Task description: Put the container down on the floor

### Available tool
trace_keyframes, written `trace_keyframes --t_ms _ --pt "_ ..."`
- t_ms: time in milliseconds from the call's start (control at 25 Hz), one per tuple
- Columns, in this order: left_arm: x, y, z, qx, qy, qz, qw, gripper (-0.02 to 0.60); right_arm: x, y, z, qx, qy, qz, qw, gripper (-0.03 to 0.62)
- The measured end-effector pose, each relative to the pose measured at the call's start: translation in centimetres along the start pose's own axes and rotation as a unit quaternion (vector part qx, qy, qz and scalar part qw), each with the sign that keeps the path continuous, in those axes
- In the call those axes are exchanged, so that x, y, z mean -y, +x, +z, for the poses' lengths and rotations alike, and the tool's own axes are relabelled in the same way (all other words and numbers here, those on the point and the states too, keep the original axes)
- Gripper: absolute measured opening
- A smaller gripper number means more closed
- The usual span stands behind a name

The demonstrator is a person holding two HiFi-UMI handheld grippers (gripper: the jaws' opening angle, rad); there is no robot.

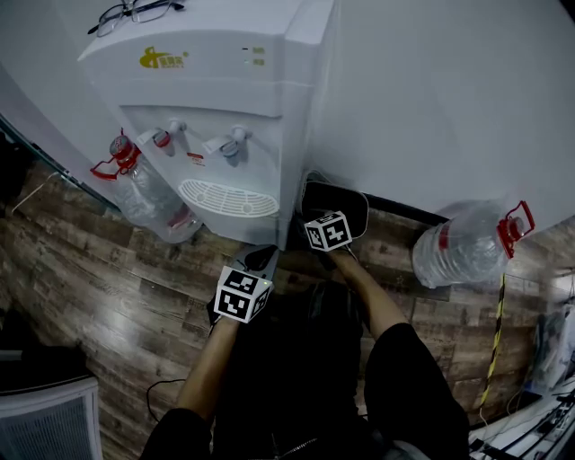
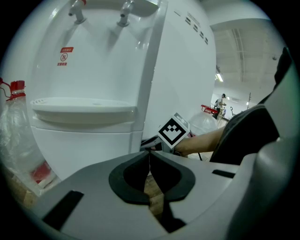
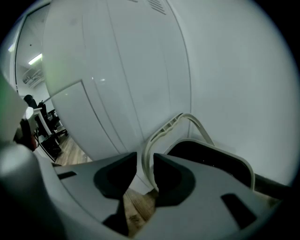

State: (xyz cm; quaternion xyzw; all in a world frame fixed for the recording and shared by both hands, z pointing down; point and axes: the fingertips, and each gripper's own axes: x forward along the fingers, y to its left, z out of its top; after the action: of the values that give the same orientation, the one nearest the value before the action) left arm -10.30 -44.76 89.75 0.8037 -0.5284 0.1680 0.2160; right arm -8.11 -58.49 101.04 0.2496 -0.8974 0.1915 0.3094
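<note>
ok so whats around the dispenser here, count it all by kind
water dispenser: 1
clear water bottles with red handles: 2
dark container with a white handle: 1
eyeglasses: 1
total: 5

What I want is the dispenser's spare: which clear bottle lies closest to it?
The left bottle, tucked beside the dispenser; the right bottle lies apart along the wall.

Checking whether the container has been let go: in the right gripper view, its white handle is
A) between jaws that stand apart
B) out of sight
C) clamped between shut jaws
A: the right hand-held gripper has its jaws apart, with the container's white handle running up through the gap.
</note>
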Motion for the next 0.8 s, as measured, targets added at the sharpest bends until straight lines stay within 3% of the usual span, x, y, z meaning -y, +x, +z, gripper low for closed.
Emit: trace_keyframes --t_ms 200,320,440,800 --pt "1.0 0.3 0.2 0.005 0.006 -0.009 0.9999 0.015 -0.1 -1.3 0.3 0.007 0.000 0.010 1.000 0.091" --pt "1.2 0.2 0.2 0.008 0.006 -0.012 0.9999 0.015 0.5 -2.4 0.4 0.017 -0.003 0.000 1.000 0.030" --pt "1.1 0.3 0.5 0.015 0.009 -0.013 0.9998 0.015 1.6 -3.8 0.7 0.031 0.001 -0.014 0.999 0.012" --pt "2.3 1.2 2.9 0.044 0.030 -0.018 0.9984 0.015 6.1 -9.8 1.3 0.091 0.030 -0.108 0.990 0.011"
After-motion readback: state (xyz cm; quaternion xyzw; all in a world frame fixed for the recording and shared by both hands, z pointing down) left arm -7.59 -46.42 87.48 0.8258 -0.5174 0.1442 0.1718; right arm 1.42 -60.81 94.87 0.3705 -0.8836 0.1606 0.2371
